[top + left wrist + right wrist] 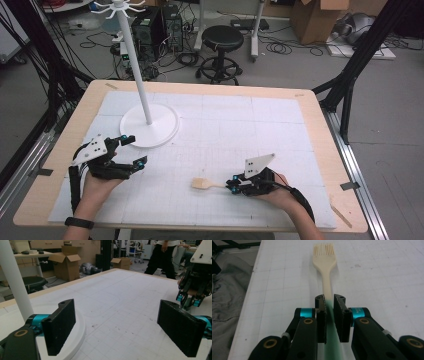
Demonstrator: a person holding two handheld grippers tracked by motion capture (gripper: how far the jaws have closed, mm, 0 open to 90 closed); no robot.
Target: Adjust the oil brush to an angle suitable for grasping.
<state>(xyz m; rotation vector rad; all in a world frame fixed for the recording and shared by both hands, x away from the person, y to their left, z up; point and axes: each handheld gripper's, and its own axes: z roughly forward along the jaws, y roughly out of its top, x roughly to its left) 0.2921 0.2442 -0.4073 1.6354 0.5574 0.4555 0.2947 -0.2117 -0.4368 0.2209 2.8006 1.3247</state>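
A cream pastry brush [205, 184] with a green handle end lies flat on the white mat, its bristles pointing left. My right gripper [234, 187] is shut on its handle; in the right gripper view the two pads press the handle [329, 315] from both sides, and the brush head [324, 252] stretches away ahead. My left gripper [134, 151] rests open near the white stand's base [150, 125], jaws wide apart with nothing between them. In the left gripper view its pads [60, 325] frame bare mat, and the right gripper [193, 290] shows at the far right.
A tall white rack pole [135, 65] with hooks on top rises from the round base at the mat's back left. The wooden table [320, 130] edges the white gridded mat [235, 130]. A stool [221, 50], boxes and cables sit on the floor beyond.
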